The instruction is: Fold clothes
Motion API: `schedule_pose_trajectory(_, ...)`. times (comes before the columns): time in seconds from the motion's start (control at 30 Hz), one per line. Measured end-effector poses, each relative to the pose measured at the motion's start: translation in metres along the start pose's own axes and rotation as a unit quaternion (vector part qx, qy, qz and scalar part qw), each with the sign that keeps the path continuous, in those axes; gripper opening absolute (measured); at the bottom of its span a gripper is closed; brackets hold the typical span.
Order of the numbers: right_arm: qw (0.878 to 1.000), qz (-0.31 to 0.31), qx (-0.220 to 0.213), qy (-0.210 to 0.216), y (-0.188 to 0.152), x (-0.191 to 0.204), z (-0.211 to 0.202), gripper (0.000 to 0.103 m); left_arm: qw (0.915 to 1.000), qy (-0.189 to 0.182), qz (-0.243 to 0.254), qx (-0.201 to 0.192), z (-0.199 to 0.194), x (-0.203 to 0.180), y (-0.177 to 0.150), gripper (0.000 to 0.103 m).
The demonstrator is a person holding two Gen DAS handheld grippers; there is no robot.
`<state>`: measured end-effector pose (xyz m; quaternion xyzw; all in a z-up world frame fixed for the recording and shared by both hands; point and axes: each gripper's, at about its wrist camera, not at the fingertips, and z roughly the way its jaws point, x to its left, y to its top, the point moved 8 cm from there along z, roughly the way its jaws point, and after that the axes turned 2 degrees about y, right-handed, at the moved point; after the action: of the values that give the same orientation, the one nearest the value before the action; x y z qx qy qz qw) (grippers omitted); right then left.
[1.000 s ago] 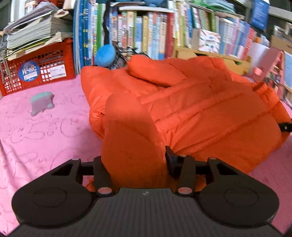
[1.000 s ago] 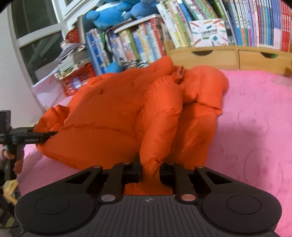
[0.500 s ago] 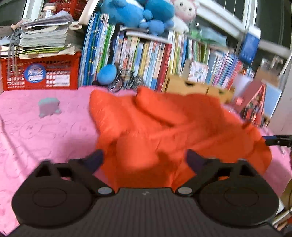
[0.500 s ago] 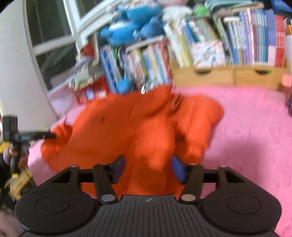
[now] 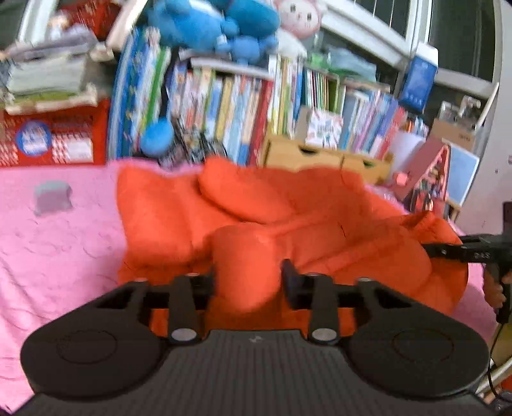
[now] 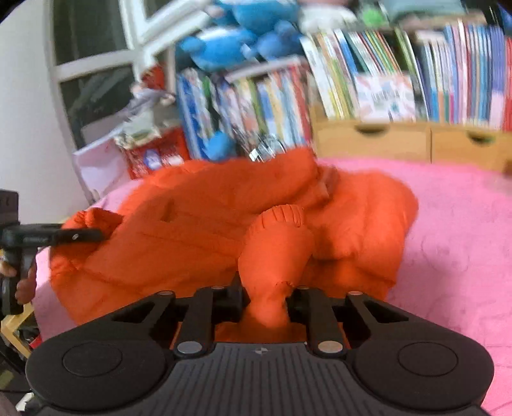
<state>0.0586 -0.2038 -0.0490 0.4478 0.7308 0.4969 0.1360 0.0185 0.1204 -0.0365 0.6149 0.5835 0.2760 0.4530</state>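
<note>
**Both claws pinched on the jacket, ready to lift**

My left claw (image 5: 248,276) has just closed narrow on a puffy fold of the orange jacket (image 5: 320,224), and the fabric bulges between its fingers. My right claw (image 6: 265,299) has also just closed, squeezing a sleeve (image 6: 275,249) near its cuff. The rest of the jacket lies heaped straight ahead of both claws, on the pink bedspread (image 5: 64,249).

My worry is the slippery, padded shell. I judge each grip holds mostly air and filling, so a quick pull could let the fold pop free. The two claws hold separate ends, and uneven lifting would twist the heap instead of laying it flat. The soft bedspread may also drag and bunch under the jacket.

Beyond the jacket, past my claws, stand a crowded bookshelf (image 5: 249,105), blue plush toys (image 5: 208,25) above it and a red crate (image 5: 54,137) to the left. A small grey thing (image 5: 51,195) lies left of the jacket.
</note>
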Motion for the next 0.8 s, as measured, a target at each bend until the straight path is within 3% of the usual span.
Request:
schedule_pose_trajectory(0.17,0.995,-0.029,-0.096,-0.013,0.054,0.019,-0.042,0.016,0.9967,-0.006,0.014,-0.079,-0.018,-0.004,0.061,0.027)
schedule_pose_trajectory(0.3,0.988,-0.041,-0.144,-0.048,0.108,0.005,-0.038,0.017,0.9925,0.031,0.027,-0.115,0.014,0.006,0.112,0.028)
schedule_pose_trajectory(0.4,0.986,-0.032,-0.145,-0.082,0.134,-0.024,-0.005,0.017,0.9929,0.063,0.012,-0.1,0.061,0.025,0.135,0.029)
schedule_pose_trajectory(0.53,0.987,0.005,-0.109,-0.116,0.136,-0.066,0.054,0.017,0.9928,0.109,-0.015,-0.048,0.125,0.06,0.13,0.031)
schedule_pose_trajectory(0.63,0.987,0.025,-0.076,-0.136,0.12,-0.086,0.091,0.02,0.9895,0.136,-0.045,-0.017,0.15,0.082,0.112,0.04)
schedule_pose_trajectory(0.7,0.986,0.031,-0.062,-0.149,0.107,-0.096,0.107,0.024,0.9859,0.157,-0.059,-0.009,0.152,0.095,0.102,0.059)
schedule_pose_trajectory(0.77,0.985,0.037,-0.052,-0.157,0.098,-0.102,0.116,0.035,0.9824,0.173,-0.071,-0.011,0.148,0.106,0.097,0.079)
schedule_pose_trajectory(0.8,0.985,0.038,-0.05,-0.16,0.095,-0.103,0.118,0.036,0.9809,0.178,-0.077,-0.017,0.142,0.112,0.097,0.084)
